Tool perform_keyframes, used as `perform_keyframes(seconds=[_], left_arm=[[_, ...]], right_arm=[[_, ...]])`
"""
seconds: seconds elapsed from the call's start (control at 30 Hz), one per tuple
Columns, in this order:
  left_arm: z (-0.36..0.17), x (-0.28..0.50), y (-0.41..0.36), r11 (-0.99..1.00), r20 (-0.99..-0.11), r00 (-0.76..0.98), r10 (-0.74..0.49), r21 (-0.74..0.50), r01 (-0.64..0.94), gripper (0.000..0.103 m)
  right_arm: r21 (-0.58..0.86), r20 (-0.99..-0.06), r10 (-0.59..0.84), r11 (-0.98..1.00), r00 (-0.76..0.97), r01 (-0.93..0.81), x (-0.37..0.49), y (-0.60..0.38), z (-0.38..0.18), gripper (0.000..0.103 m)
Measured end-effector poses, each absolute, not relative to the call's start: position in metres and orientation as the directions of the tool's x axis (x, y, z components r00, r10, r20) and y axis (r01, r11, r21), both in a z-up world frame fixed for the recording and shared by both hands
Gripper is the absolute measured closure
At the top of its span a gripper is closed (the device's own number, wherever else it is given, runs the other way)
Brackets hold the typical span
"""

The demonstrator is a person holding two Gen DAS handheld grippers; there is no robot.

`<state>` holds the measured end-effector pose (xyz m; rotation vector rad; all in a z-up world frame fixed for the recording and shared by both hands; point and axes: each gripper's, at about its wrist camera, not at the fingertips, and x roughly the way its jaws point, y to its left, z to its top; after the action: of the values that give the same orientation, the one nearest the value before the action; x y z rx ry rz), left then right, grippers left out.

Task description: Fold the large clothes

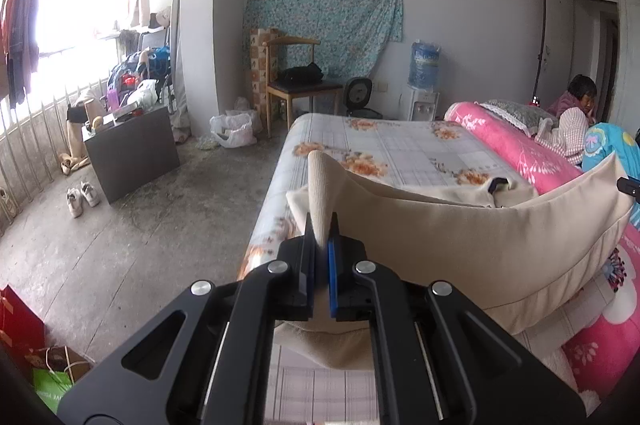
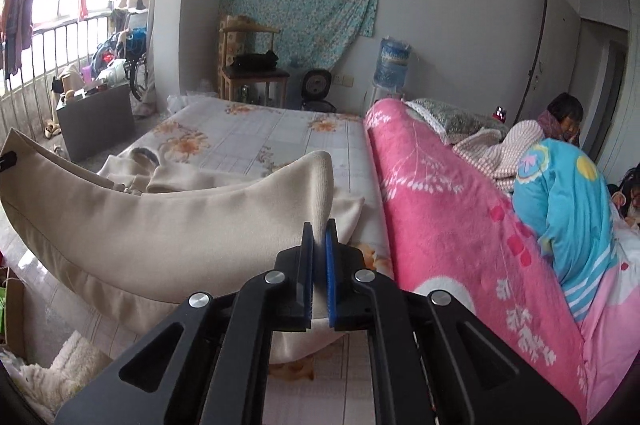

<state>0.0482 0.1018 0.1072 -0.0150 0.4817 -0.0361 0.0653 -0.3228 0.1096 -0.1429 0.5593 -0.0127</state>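
The bed (image 2: 280, 137) takes most of the room; its sheet is thin and smooth, printed with a pale grid and orange flowers; along its far side a thick pink blanket (image 2: 460, 209) lies rolled, fleecy, with white leaf shapes on it.

On the sheet is the beige garment (image 1: 500, 237), the thing to fold; I judge the folding is only at its first step. Its bottom edge hangs in the air between the two claws, sagging in a soft curve like a hammock, while the upper part with the collar lies flat on the sheet beyond; no finished fold is visible, so carrying the hem over toward the collar, and every later fold, is left to do.

The cloth looks heavy and matte, a little like brushed cotton; the hem has a stitched seam along the lower edge; the corners are ribbed knit and stand up in small cones above the pads.

The left gripper (image 1: 321, 245) is pressed together on one ribbed corner, which pokes up between the black finger and the blue pad; the right gripper (image 2: 320, 249) pinches the other corner in the same way; in each view the other claw shows only as a small dark clip at the far end of the hem.
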Motion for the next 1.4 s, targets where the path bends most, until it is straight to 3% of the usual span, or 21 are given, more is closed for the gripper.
perform_keyframes(seconds=[0.13,0.23,0.4,0.5,0.57,0.67,0.77,0.83,0.9,0.93,1.03,1.2,1.3,1.4], left_arm=[[0.128,0.116,0.098,0.997,-0.436,0.898,-0.057,0.015,0.07,0.099],[0.124,0.188,0.093,0.995,-0.469,0.881,-0.062,0.04,0.092,0.099],[0.056,0.31,0.089,0.992,-0.694,0.711,-0.113,-0.034,0.124,0.093],[0.009,0.346,0.093,0.998,-0.796,0.603,-0.047,-0.009,0.066,0.086],[0.007,0.344,0.104,0.998,-0.786,0.615,-0.059,-0.038,0.046,0.086],[0.025,0.332,0.11,0.983,-0.734,0.654,-0.184,-0.152,0.106,0.084],[0.011,0.336,0.102,0.957,-0.764,0.577,-0.289,-0.249,0.149,0.084],[-0.019,0.341,0.098,0.971,-0.836,0.494,-0.237,-0.214,0.105,0.084],[-0.032,0.335,0.107,0.971,-0.838,0.493,-0.235,-0.231,0.07,0.086],[-0.028,0.331,0.112,0.972,-0.836,0.502,-0.221,-0.232,0.042,0.086],[0.002,0.311,0.126,0.969,-0.802,0.556,-0.219,-0.248,0.025,0.088],[0.039,0.239,0.118,0.943,-0.747,0.575,-0.332,-0.279,0.182,0.087],[0.014,0.21,0.117,0.952,-0.787,0.536,-0.306,-0.264,0.156,0.087],[-0.03,0.205,0.13,0.975,-0.838,0.5,-0.221,-0.209,0.081,0.084]], right_arm=[[-0.131,-0.505,-0.035,0.991,0.862,-0.036,0.125,-0.334,0.126,0.098],[-0.087,-0.532,-0.016,0.996,0.847,-0.035,0.19,-0.348,0.124,0.098],[0.017,-0.675,0.025,1.0,0.737,-0.018,0.295,-0.366,0.067,0.096],[0.006,-0.773,-0.021,0.999,0.634,0.042,0.331,-0.373,0.022,0.091],[0.02,-0.777,-0.024,0.998,0.629,0.063,0.334,-0.379,0.015,0.09],[0.065,-0.738,0.045,0.998,0.673,0.004,0.324,-0.376,0.022,0.084],[0.11,-0.76,0.122,0.992,0.638,-0.059,0.331,-0.366,0.014,0.084],[0.147,-0.817,0.15,0.988,0.557,-0.052,0.342,-0.367,-0.007,0.084],[0.115,-0.869,0.088,0.993,0.486,0.025,0.352,-0.378,-0.028,0.089],[0.136,-0.871,0.098,0.99,0.482,0.045,0.351,-0.385,-0.03,0.094],[0.051,-0.842,-0.012,0.993,0.539,0.102,0.327,-0.392,-0.005,0.094],[0.068,-0.79,0.099,0.995,0.605,-0.074,0.245,-0.369,0.031,0.092],[0.093,-0.818,0.156,0.986,0.554,-0.14,0.206,-0.361,0.016,0.091],[0.045,-0.878,0.077,0.996,0.472,-0.08,0.193,-0.373,-0.024,0.089]])
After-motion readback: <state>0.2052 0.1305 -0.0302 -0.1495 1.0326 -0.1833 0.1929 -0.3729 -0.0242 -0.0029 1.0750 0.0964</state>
